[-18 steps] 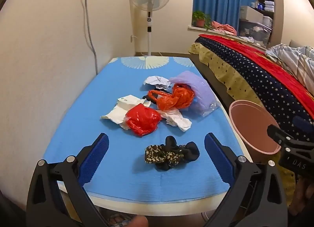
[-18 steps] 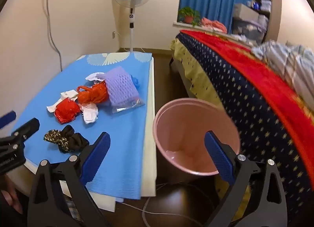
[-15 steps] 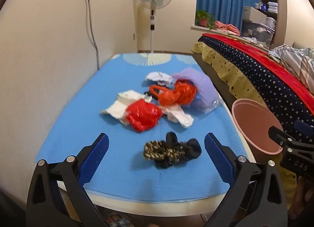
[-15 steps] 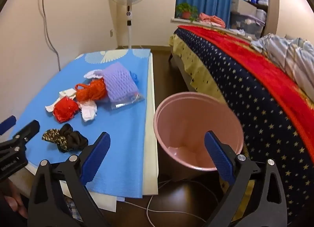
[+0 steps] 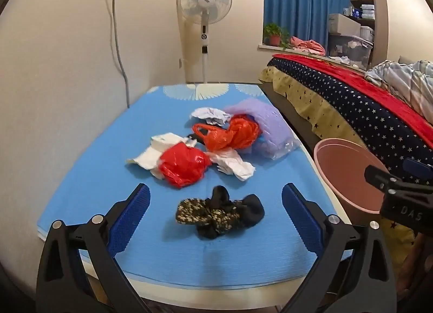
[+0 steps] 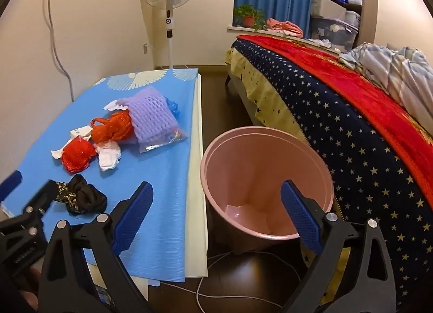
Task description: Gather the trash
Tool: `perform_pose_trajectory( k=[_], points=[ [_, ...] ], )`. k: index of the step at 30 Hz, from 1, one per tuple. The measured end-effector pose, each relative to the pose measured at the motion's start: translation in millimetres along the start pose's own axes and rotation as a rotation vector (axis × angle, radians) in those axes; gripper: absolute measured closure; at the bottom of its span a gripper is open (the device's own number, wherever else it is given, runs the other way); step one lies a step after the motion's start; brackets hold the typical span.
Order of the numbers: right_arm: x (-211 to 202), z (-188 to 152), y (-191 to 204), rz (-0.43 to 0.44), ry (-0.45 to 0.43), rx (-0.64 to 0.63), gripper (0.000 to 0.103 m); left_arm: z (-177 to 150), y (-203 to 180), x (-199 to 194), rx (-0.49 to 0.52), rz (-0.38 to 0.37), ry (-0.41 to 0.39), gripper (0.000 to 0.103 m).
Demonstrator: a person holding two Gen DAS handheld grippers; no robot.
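Trash lies on a blue mat (image 5: 89, 177) over a low table: a black and leopard-print cloth (image 5: 219, 214) nearest, a red plastic bag (image 5: 184, 164), an orange bag (image 5: 230, 134), white crumpled papers (image 5: 232, 165) and purple foam netting (image 5: 266, 123). My left gripper (image 5: 215, 221) is open, hanging over the table's near edge with the black cloth in line between its fingers. A pink bin (image 6: 266, 185) stands on the floor right of the table. My right gripper (image 6: 215, 218) is open above the bin's near rim, holding nothing.
A bed with a starred navy and red cover (image 6: 351, 112) runs along the right, close behind the bin. A standing fan (image 5: 204, 4) is at the far wall. White cables (image 6: 216, 272) lie on the dark floor beneath the bin.
Both views have tilted up a little and drawn slightly nearer to the table; the black cloth sits lower between my left fingers. Nothing was picked up.
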State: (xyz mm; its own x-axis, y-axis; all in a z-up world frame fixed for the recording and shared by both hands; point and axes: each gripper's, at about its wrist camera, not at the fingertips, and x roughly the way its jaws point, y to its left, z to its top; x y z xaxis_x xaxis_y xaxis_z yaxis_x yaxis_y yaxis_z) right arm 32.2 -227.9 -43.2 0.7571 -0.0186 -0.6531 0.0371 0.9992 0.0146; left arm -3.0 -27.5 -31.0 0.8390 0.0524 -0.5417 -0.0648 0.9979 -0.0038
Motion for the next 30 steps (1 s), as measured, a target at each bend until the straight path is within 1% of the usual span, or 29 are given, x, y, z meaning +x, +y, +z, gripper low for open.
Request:
perform_pose_trajectory(
  k=[2, 4, 5, 8, 10, 12, 19, 25, 30],
  points=[
    [1.1, -2.8, -1.1, 0.024, 0.01, 0.004, 0.015, -0.7, 4.0, 1.2, -0.031, -0.02, 0.012, 0.008],
    [0.9, -4.2, -0.1, 0.024, 0.013, 0.003, 0.02, -3.1, 5.2, 3.6, -0.023, -0.027, 0.017, 0.009],
    [0.6, -4.8, -1.0, 0.023, 0.008, 0.002, 0.02, -3.6, 5.7, 4.9, -0.025, -0.025, 0.02, 0.009],
    [-0.3, -2.7, 0.1, 0.033, -0.005, 0.01, 0.02, -2.8, 8.0, 5.7, -0.056, -0.042, 0.027, 0.009],
    [-1.7, -2.3, 1.7, 0.03, -0.007, 0.011, 0.02, -3.0, 5.6, 2.9, -0.046, -0.035, 0.016, 0.009],
    [-2.4, -1.8, 1.8, 0.041, -0.001, 0.012, 0.02, -2.6, 4.8, 1.2, -0.047, -0.045, 0.017, 0.009],
    [-6.8, 1.0, 7.3, 0.061, -0.007, 0.001, 0.02, -0.1, 3.8, -0.6, -0.035, -0.041, 0.012, 0.009],
    [-6.1, 0.7, 6.6, 0.057, -0.007, 0.007, 0.02, -0.1, 3.3, 0.3, -0.033, -0.044, 0.01, 0.009],
    [-9.0, 2.0, 7.7, 0.054, -0.025, -0.002, 0.02, -0.8, 3.0, 0.7, -0.033, -0.046, 0.012, 0.009]
  ],
)
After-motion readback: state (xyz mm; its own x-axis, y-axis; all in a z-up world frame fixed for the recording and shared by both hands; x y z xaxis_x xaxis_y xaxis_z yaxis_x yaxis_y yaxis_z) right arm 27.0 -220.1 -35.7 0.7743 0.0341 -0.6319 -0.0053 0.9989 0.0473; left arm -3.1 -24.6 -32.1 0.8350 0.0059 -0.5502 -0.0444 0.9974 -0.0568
